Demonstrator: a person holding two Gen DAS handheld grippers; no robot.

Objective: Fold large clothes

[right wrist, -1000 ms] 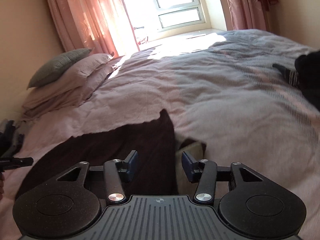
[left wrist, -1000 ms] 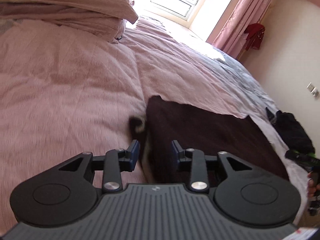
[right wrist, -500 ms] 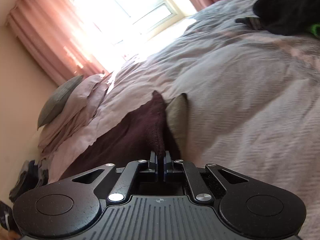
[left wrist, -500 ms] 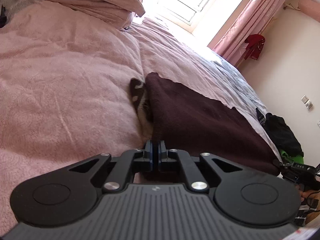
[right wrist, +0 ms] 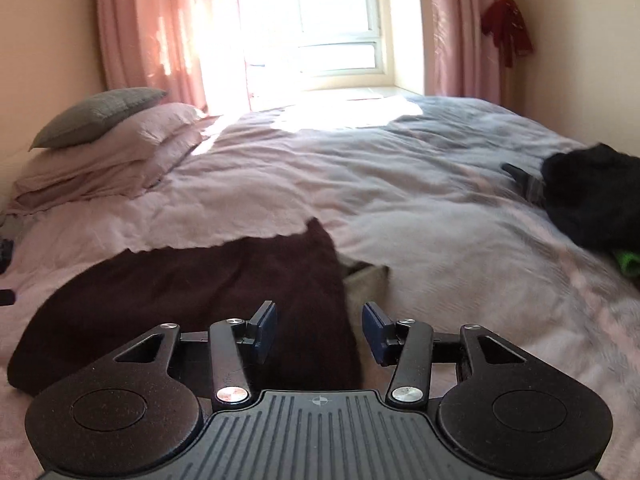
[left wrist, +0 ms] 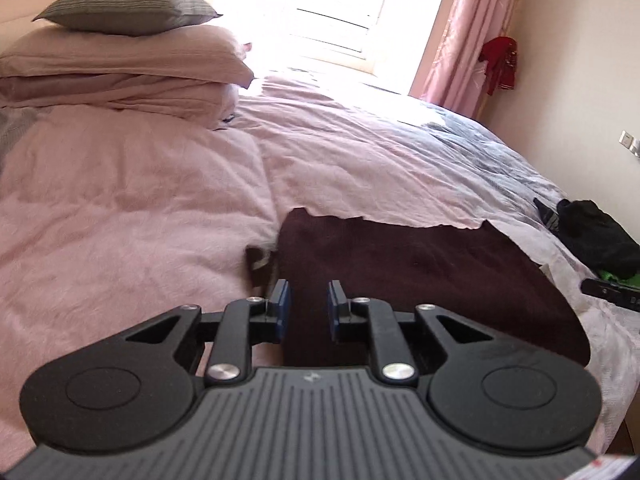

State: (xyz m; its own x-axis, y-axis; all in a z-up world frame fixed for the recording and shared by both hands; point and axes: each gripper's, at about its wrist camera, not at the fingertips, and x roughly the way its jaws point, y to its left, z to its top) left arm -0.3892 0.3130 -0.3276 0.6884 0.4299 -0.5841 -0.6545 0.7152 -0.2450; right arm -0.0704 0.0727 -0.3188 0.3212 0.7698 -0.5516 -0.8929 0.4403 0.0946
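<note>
A dark maroon garment (left wrist: 420, 272) lies spread flat on the pink bedcover, folded into a wide band. My left gripper (left wrist: 307, 308) is open over the garment's left edge, with cloth showing between the fingers but not pinched. In the right wrist view the same garment (right wrist: 200, 284) stretches to the left. A tan inner layer (right wrist: 366, 284) peeks out at its right edge. My right gripper (right wrist: 318, 334) stands open above that right edge, its fingers wide apart.
Stacked pink pillows (left wrist: 120, 68) with a grey cushion (left wrist: 128, 10) sit at the head of the bed. A black clothes pile (right wrist: 592, 196) with something green (right wrist: 626, 262) lies at the right. The other gripper's tip (left wrist: 612, 290) shows at the right edge. A window and pink curtains stand behind.
Half a second ago both grippers were shut on the garment's edges. Both have since opened and let the cloth go, and it now lies flat on the bed.
</note>
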